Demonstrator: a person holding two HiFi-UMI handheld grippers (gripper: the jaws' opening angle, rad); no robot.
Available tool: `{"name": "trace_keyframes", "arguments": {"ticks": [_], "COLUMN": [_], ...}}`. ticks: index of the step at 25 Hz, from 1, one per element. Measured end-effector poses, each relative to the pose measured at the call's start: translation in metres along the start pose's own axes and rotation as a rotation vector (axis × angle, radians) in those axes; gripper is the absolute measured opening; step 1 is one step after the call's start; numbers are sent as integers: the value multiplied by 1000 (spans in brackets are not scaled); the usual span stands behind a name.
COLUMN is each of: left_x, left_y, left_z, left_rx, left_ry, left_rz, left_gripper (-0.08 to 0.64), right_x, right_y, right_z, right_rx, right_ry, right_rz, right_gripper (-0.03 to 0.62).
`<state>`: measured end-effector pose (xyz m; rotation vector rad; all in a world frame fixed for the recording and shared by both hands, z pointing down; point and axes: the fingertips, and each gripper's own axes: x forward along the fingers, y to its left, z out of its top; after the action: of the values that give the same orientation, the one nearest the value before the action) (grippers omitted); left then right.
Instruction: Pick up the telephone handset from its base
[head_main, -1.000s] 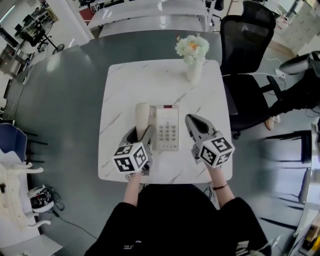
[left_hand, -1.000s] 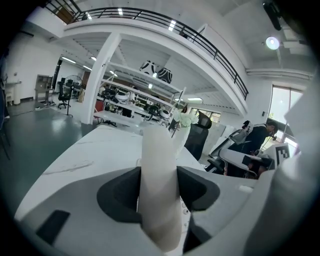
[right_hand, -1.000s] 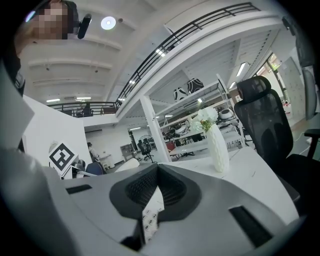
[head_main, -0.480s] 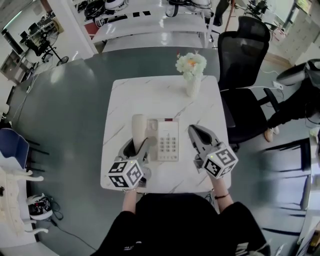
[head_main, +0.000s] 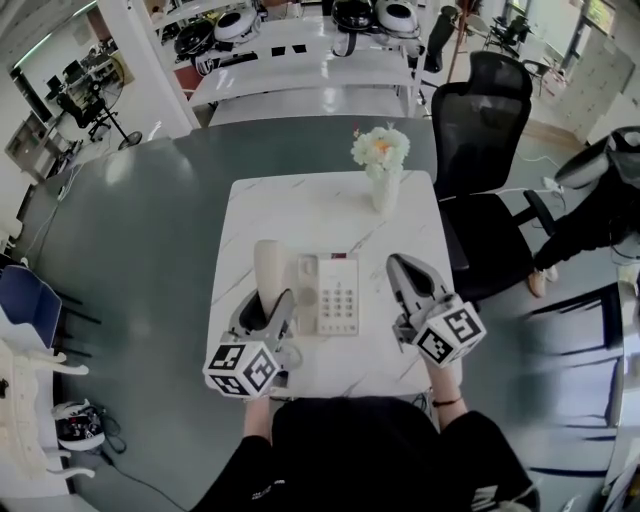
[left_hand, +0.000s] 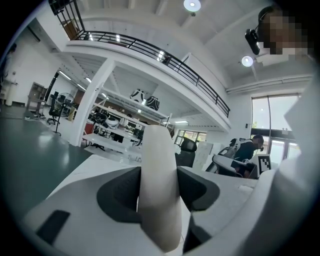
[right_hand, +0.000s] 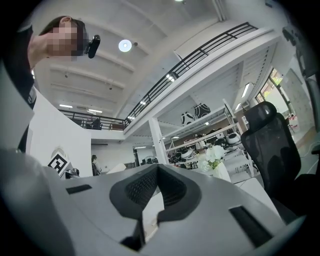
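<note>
The cream telephone handset (head_main: 268, 268) hangs a little above the white marble table (head_main: 300, 205), just left of the white phone base (head_main: 338, 293). The base's keypad and bare cradle show. My left gripper (head_main: 274, 303) is shut on the handset's near end. In the left gripper view the handset (left_hand: 158, 190) stands between the two dark pads, which press on its sides. My right gripper (head_main: 397, 264) hovers right of the base, jaws together and holding nothing. In the right gripper view the right gripper (right_hand: 157, 167) points over the table toward the flowers.
A white vase of pale flowers (head_main: 383, 160) stands at the table's far right corner. A black office chair (head_main: 482, 120) is right of the table, with a seated person's legs (head_main: 590, 210) beyond it. Long white tables (head_main: 300, 70) stand at the back, on a grey floor.
Both grippers have risen. The handset has come up off the base's cradle in the left gripper and now sits slightly left of the base.
</note>
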<state>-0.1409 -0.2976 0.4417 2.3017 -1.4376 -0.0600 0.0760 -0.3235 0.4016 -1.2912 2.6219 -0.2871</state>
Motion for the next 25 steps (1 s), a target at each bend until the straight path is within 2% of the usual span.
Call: {"name": "trace_keyframes", "arguments": {"ticks": [14,25], "left_x": [-17,-17], "left_y": [-11,-19], "left_z": [35,54], "left_rx": [25,48], "left_ry": [-101,-144], "left_rz": [-25,-31], "left_gripper": [207,207], "right_x": [-11,-18], "right_y": [2,1], "right_z": [41,59], "right_rx": [-45,-90], "right_ry": [-107,-126], "right_rz": [-8,-28], "right_gripper": [-8,-8]}}
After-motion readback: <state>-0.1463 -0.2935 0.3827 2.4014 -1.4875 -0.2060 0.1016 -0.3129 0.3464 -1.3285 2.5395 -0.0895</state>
